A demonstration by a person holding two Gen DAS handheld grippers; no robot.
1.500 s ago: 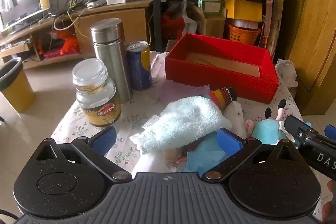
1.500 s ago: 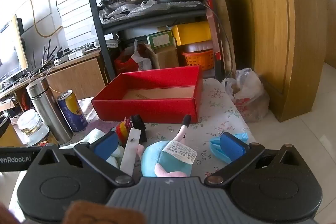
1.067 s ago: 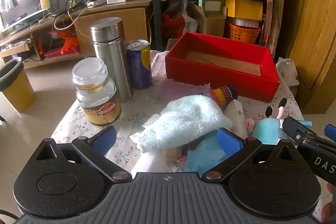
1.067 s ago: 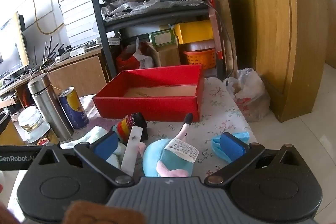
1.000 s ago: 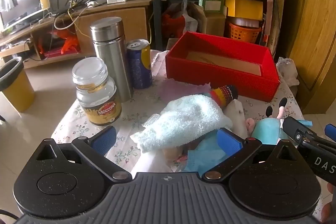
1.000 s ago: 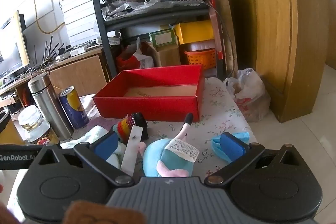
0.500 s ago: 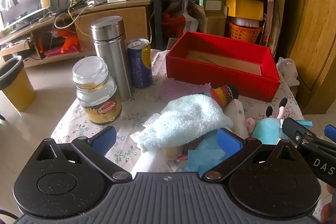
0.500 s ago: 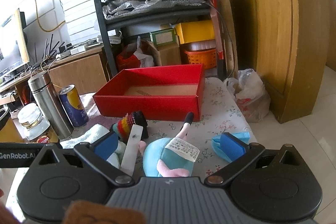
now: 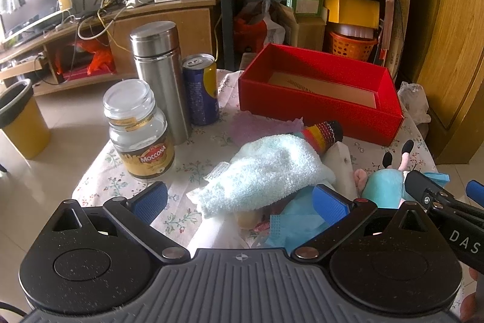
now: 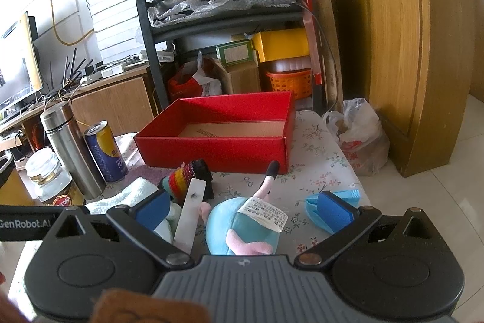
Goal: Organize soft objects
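We see a fluffy, looped terry towel (image 9: 266, 171) in pale blue, soft and matt. The flask (image 9: 160, 74) is brushed metal with a dull sheen, and the can (image 9: 201, 90) beside it is glossy printed metal. The jar (image 9: 137, 126) is clear, shiny glass with a paper label. The box (image 9: 317, 99) looks like matt red cardboard with a plain brown floor. The plush toy (image 10: 242, 229) is smooth fleece with a printed paper-like tag. The tablecloth (image 9: 112, 162) is thin flowered cloth. The cupboard (image 10: 402, 50) is smooth wood. Our gripper pads (image 9: 329, 203) are ribbed blue rubber on matt black plastic.
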